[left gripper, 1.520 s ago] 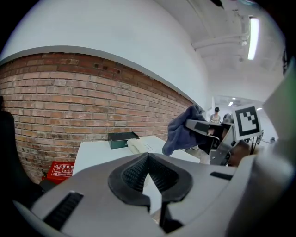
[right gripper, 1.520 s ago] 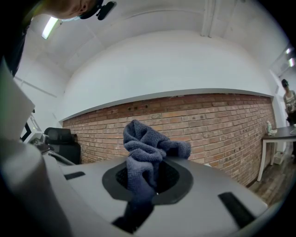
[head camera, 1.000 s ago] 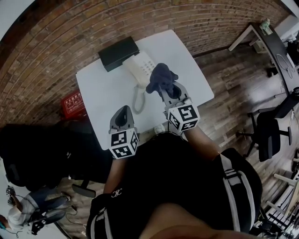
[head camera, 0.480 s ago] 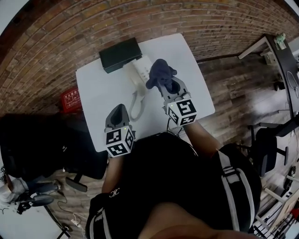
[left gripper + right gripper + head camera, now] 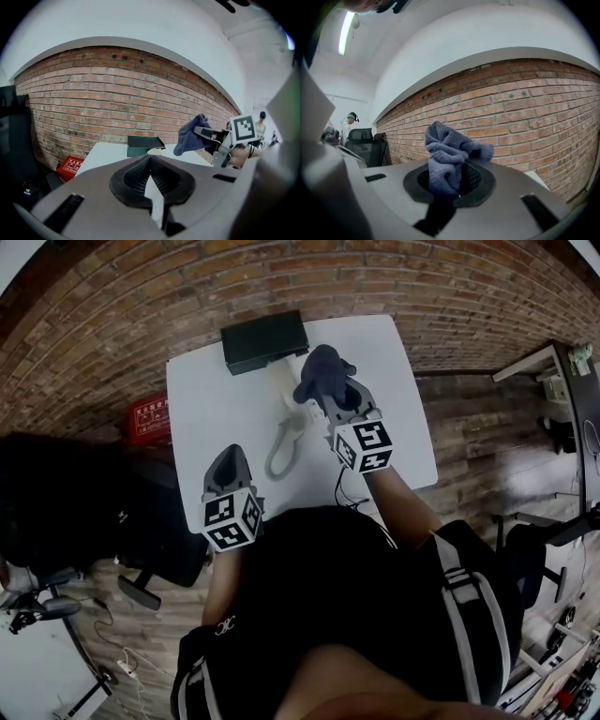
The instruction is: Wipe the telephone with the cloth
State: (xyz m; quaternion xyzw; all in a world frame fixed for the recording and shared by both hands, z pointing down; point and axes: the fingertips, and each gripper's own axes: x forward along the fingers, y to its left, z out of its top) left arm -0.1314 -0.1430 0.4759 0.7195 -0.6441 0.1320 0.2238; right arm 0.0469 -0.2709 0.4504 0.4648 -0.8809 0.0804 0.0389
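A white telephone [image 5: 286, 381] lies on the white table [image 5: 206, 399], its coiled cord [image 5: 281, 444] looping toward me. My right gripper [image 5: 330, 392] is shut on a dark blue cloth [image 5: 323, 369], which is bunched over the telephone's right side and hides much of it. In the right gripper view the cloth [image 5: 450, 150] sticks up out of the shut jaws. My left gripper [image 5: 229, 456] hovers over the table's near edge, left of the cord, shut with nothing in it [image 5: 150, 161]. From there I see the cloth [image 5: 190, 136] to the right.
A dark flat box [image 5: 264, 340] sits at the table's far edge, touching the telephone's end. A red box [image 5: 148, 418] stands on the floor by the brick wall. A black chair [image 5: 56, 512] is at the left. Wooden floor lies to the right.
My right gripper has carried the cloth a little farther over the telephone, which now shows less. The left gripper has stayed near the table's front edge. The head view has shifted.
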